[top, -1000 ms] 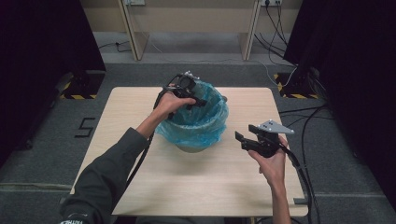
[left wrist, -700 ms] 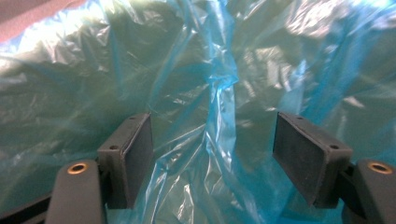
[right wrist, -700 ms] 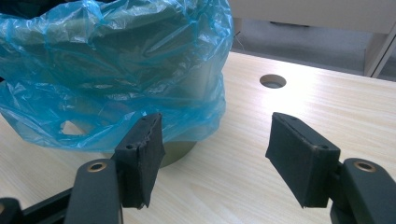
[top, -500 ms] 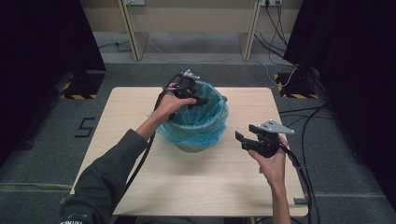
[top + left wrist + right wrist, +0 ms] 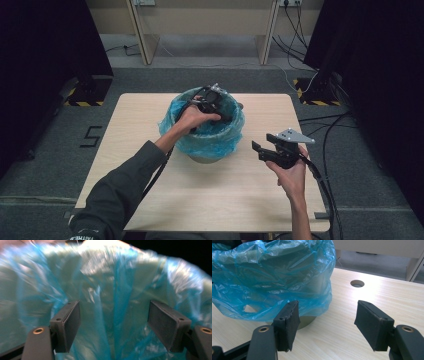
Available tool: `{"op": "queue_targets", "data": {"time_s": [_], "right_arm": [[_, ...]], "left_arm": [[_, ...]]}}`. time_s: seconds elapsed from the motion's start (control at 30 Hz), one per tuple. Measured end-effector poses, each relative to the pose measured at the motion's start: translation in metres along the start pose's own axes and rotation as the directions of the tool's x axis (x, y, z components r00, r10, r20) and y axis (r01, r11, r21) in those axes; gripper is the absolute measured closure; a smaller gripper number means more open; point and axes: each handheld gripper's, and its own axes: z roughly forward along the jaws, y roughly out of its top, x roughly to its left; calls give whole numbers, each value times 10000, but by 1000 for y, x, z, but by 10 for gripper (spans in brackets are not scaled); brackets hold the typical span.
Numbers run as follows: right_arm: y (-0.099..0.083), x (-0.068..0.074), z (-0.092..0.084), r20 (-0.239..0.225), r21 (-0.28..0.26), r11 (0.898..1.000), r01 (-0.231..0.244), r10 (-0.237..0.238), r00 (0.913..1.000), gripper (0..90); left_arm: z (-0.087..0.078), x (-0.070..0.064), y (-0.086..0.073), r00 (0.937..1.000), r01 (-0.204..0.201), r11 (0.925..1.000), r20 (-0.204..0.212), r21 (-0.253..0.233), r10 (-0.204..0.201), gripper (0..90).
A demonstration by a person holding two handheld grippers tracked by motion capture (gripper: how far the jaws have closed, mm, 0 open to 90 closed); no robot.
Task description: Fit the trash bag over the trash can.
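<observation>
High view puts the bin point(image 5: 205, 150), lined with a blue plastic bag point(image 5: 220, 142), just behind the middle of the worktop point(image 5: 150, 107). The left gripper point(image 5: 225, 111) reaches into the bin's mouth from about 8 o'clock, its tips pointing toward the rim at about 2 o'clock. Its jaws have just been opening a little further. In the left gripper view they stand spread, with a vertical fold of the bag point(image 5: 117, 315) hanging between the pads point(image 5: 72, 322) but touching neither. That fold is what the next move seems to turn on: it runs up and down, dead ahead of the gripper, so a close here would likely pinch it.

The right gripper point(image 5: 260, 150) waits at the bin's 4 o'clock, off the worktop and near the bag's skirt, jaws spread and empty. It aims at the bin's lower wall point(image 5: 308, 321) and the draped bag point(image 5: 269, 282).

The left gripper view is blurred, so the bin's bottom cannot be made out. From above, the hand point(image 5: 192, 117) covers most of the left gripper.
</observation>
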Motion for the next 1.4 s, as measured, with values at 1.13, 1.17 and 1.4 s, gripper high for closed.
{"op": "queue_targets", "data": {"time_s": [1.13,1.17,1.4], "right_arm": [[-19,-12,13,302,711,9972,-241,220,9993,352],[-19,-12,12,305,714,9971,-251,230,9993,352],[-19,-13,14,274,721,9971,-254,234,9993,352]], "left_arm": [[-121,70,-38,9724,586,9895,-2165,-1321,-865,239],[-118,73,-42,9712,690,9899,-2186,-1238,-950,239],[-96,92,-53,9618,1379,9888,-2305,-570,-1475,243]]}}
